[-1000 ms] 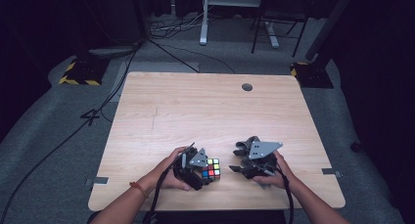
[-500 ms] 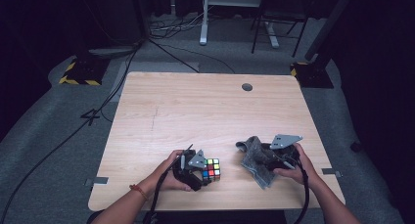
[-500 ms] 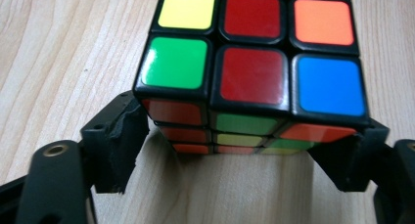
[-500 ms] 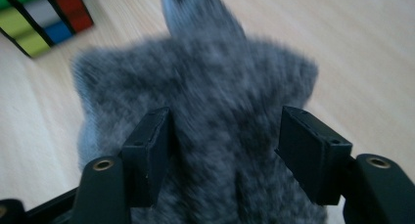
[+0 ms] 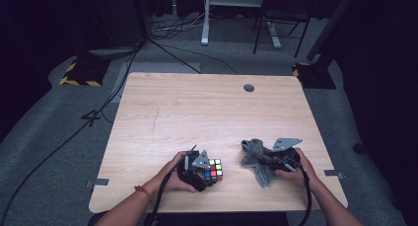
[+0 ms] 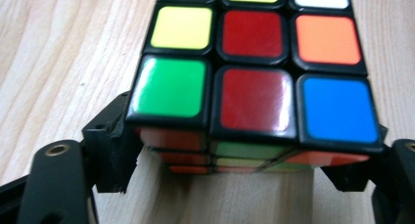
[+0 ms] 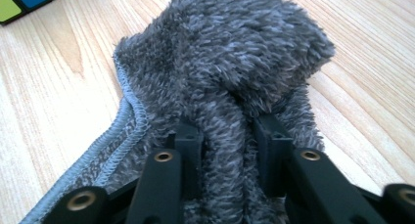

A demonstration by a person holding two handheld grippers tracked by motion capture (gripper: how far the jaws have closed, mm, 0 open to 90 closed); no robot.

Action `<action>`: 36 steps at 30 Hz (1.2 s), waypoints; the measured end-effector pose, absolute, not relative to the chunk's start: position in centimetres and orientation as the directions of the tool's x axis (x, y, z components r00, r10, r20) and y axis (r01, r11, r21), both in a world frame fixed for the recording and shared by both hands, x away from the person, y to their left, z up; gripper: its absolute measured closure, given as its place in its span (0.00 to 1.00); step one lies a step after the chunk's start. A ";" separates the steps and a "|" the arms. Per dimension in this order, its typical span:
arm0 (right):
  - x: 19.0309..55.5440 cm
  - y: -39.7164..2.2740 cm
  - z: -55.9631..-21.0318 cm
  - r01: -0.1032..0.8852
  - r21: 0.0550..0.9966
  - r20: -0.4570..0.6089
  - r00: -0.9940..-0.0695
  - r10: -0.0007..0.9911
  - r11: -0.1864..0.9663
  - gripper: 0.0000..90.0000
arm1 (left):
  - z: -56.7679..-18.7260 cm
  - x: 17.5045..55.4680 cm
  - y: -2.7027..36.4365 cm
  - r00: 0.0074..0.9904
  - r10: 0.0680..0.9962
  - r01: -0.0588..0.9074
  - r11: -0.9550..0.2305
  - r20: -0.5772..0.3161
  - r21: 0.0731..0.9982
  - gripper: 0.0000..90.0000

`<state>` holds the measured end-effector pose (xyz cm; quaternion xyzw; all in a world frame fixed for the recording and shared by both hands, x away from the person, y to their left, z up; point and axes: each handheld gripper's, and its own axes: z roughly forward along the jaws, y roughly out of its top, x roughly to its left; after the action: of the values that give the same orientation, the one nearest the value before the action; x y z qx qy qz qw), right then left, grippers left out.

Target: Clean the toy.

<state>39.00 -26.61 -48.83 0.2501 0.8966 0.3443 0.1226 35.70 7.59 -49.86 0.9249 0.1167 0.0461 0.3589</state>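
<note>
Both claws have just been closing: my right gripper (image 7: 222, 136) pinches a fold of the grey fleece cloth (image 7: 230, 62), bunched near the table's (image 5: 207, 107) front right edge, and my left gripper (image 6: 240, 160) clamps the puzzle cube (image 6: 254, 97) just left of it. Grasping looks done; next I'd lift the cloth toward the cube without tugging it loose.

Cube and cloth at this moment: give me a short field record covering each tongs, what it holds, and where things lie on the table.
left tongs: jaws on both sides of the puzzle cube, just closing on it
right tongs: just closed, pinching a fold of the grey fluffy cloth
cube position: on the wooden table, near edge, left of centre
cloth position: bunched on the table, near edge, right of the cube
cube and cloth: apart
</note>
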 end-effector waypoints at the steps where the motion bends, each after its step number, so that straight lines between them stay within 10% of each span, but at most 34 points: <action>1: 39.0 -26.6 -48.8 0.356 0.680 -0.052 -0.848 0.527 0.641 0.79 | -49.8 35.7 7.6 0.969 0.248 0.193 -0.714 -0.014 0.673 0.29; 36: 35.2 -16.4 -42.6 0.118 0.804 -0.030 -0.971 0.238 0.583 0.81 | -46.7 35.1 5.0 0.957 0.256 0.116 -0.768 0.136 0.630 0.37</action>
<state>35.18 -16.38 -42.63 0.1003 0.8871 0.4455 0.0673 35.14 5.05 -46.73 0.9339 0.0996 0.1075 0.3260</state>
